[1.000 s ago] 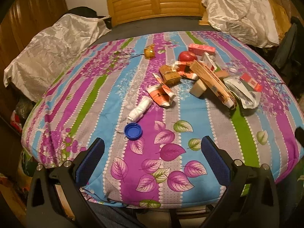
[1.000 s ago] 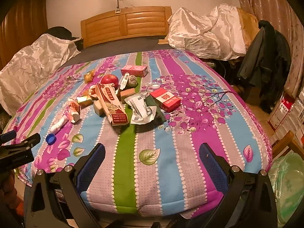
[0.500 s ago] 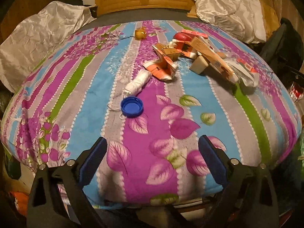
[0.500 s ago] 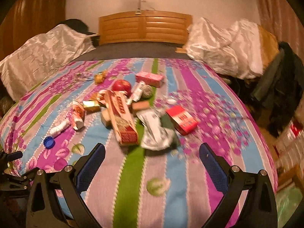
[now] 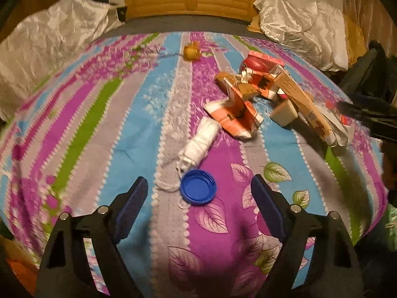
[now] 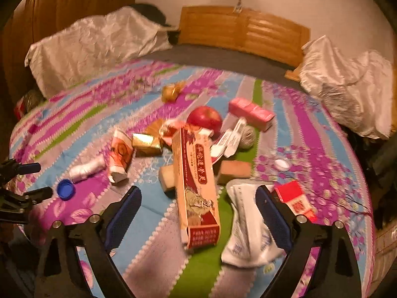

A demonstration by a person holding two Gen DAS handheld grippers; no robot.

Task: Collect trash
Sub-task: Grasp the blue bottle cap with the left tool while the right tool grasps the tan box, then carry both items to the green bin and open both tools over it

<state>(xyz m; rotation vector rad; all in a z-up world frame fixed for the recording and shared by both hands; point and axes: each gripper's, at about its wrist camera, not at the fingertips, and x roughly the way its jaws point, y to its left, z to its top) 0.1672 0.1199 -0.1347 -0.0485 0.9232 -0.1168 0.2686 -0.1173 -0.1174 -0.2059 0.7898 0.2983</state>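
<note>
Bottle cap [image 5: 198, 190] set on bedspread [image 5: 99, 129], thread roll [image 5: 202, 142] just behind — cartons [image 5: 235, 114] piled farther back, right.

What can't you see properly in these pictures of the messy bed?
- Left wrist view: the long toothpaste box covers most of the white wrapper behind it, and the right gripper hides the red pack.
- Right wrist view: the print on the white wrapper is smeared by blur.
- Right wrist view: the small white round thing is too small to name.
- Both views: no bin or bag for the trash shows.
</note>
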